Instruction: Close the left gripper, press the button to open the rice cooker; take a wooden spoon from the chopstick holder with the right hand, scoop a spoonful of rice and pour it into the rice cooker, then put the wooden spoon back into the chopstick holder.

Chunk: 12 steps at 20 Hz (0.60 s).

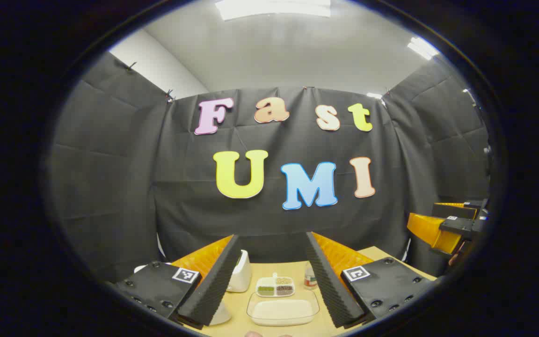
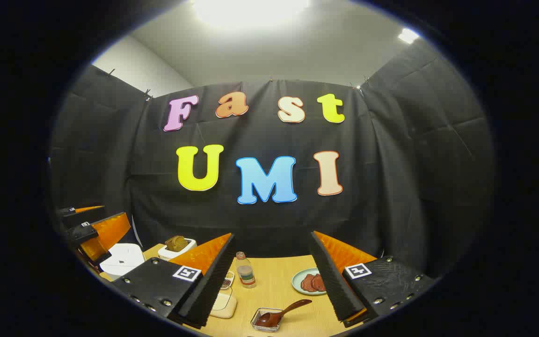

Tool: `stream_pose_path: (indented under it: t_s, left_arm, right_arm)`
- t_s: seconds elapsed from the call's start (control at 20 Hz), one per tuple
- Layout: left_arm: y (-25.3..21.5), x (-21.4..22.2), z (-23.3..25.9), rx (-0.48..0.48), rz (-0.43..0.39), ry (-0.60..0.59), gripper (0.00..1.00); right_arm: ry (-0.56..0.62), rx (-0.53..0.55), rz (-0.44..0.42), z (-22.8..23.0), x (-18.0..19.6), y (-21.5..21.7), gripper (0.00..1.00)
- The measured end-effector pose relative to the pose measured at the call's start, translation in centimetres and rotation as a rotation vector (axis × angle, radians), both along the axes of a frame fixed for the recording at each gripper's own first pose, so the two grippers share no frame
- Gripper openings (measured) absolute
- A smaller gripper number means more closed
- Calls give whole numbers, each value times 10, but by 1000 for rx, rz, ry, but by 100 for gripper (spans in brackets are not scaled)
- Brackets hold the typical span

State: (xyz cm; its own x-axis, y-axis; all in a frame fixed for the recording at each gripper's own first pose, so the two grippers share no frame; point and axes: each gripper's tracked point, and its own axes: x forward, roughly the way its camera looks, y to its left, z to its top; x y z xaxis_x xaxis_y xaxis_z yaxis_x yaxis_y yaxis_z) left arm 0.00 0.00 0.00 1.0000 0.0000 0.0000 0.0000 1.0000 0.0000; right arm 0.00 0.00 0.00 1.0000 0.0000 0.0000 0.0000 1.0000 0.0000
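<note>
Left gripper view: my left gripper (image 1: 273,278) is held above the near edge of the wooden table (image 1: 382,256), its two fingers spread wide with nothing between them. Between the fingers, lower on the table, lies a clear rectangular dish of white rice (image 1: 282,310). Just behind the dish stands a small divided tray of grains (image 1: 275,286), and a small bottle (image 1: 310,277) stands to the right of that tray. A white appliance (image 1: 241,274) shows beside the left finger; whether it is the rice cooker I cannot tell. At the right margin, my right gripper (image 1: 452,224) hangs in the air, well apart from the table.

Right gripper view: my right gripper (image 2: 273,281) is likewise wide open and empty. Below it, a wooden spoon (image 2: 281,313) rests with its bowl in a small clear square container (image 2: 265,323), the handle tilting up to the right. A plate with round brown slices (image 2: 308,282) lies near the right finger, and the small bottle (image 2: 246,274) stands upright near the left finger. A white toaster holding bread (image 2: 177,247) sits farther left, beside a white lidded appliance (image 2: 122,258).
</note>
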Motion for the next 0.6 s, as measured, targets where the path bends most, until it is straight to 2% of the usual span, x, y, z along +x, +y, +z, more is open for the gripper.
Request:
stream_pose_path:
  t_s: [0.6]
  left_arm:
    - [16, 3, -9, 30, 28, 17, 94]
  right_arm:
    - [10, -20, 5, -5, -3, 4, 96]
